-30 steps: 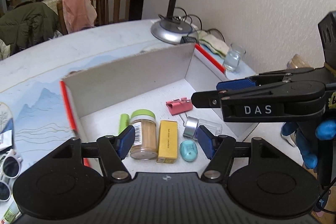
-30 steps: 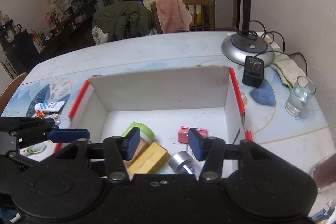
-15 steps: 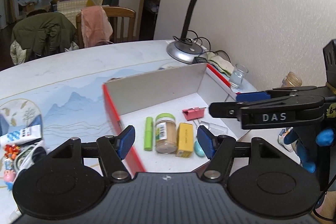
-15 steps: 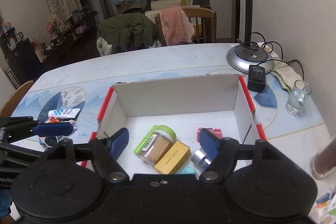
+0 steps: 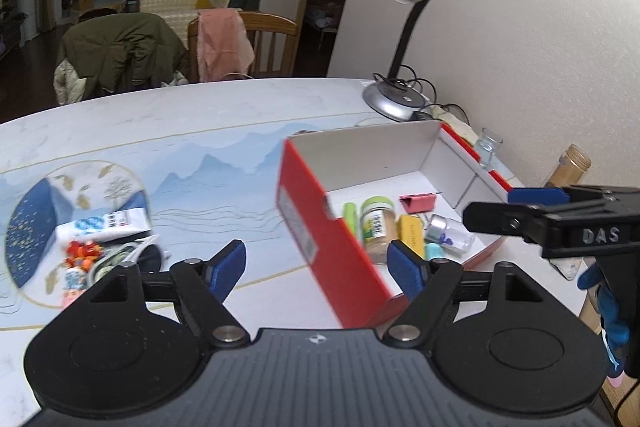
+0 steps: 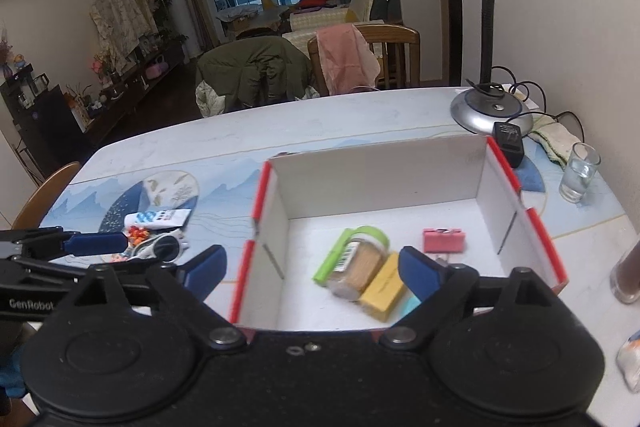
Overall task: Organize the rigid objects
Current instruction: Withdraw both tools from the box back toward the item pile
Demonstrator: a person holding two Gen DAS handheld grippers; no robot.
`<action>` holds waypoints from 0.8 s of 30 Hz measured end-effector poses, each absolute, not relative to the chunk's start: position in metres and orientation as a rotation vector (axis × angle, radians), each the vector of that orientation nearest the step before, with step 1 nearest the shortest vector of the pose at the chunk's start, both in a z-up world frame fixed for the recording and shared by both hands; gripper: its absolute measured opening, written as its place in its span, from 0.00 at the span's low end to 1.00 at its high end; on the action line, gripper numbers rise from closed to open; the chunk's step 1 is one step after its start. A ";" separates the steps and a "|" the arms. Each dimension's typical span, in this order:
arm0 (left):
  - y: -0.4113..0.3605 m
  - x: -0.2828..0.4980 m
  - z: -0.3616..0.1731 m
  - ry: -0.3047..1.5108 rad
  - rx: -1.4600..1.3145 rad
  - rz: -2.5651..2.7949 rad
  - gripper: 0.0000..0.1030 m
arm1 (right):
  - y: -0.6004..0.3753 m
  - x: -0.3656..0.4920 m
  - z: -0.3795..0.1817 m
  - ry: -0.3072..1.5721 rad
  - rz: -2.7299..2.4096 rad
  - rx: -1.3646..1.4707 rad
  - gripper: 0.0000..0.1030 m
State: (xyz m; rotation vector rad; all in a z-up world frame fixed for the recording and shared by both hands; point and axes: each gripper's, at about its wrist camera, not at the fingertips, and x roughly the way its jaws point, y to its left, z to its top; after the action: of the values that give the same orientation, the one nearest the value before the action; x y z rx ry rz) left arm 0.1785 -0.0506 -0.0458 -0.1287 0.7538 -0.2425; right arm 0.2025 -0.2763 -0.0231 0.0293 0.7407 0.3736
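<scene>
A red cardboard box [image 5: 316, 227] with a white inside stands on the table; it also shows in the right wrist view [image 6: 380, 167]. In it lie a green-lidded jar [image 6: 358, 261], a yellow box [image 6: 382, 291], a green tube [image 5: 349, 217], a pink binder clip [image 6: 444, 241], a small glass vial [image 5: 446, 233] and a teal item [image 5: 432, 251]. My left gripper [image 5: 316, 269] is open and empty, held above the box's left wall. My right gripper [image 6: 314, 273] is open and empty, above the box's near edge.
A pile of small items with white sunglasses [image 6: 160, 247] and a tube [image 5: 104, 225] lies left of the box. A desk lamp [image 5: 404, 27], a charger [image 6: 508, 143], a cloth [image 6: 556, 141], a water glass [image 6: 578, 177] and a brown bottle [image 5: 568, 171] stand near the wall.
Both grippers have pulled back and up from the box. The left one has swung left, so the loose pile comes into view. Both stay open and empty.
</scene>
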 end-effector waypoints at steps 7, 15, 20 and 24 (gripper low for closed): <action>-0.006 0.164 -0.044 0.740 -0.144 -0.206 0.82 | -0.240 0.182 -0.027 0.738 0.399 0.032 0.95; 0.043 0.155 -0.050 0.748 -0.169 -0.163 0.87 | -0.200 0.165 -0.041 0.776 0.414 0.045 0.95; 0.071 0.150 -0.058 0.745 -0.181 -0.134 1.00 | -0.174 0.159 -0.050 0.803 0.421 0.037 0.95; 0.095 0.150 -0.068 0.758 -0.199 -0.099 1.00 | -0.151 0.154 -0.056 0.818 0.433 0.027 0.95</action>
State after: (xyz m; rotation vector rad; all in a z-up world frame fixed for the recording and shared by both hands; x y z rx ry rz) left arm 0.1502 0.0951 -0.0680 -0.1991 0.7581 -0.0990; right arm 0.1539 -0.1515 -0.0565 0.0270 0.8183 0.4332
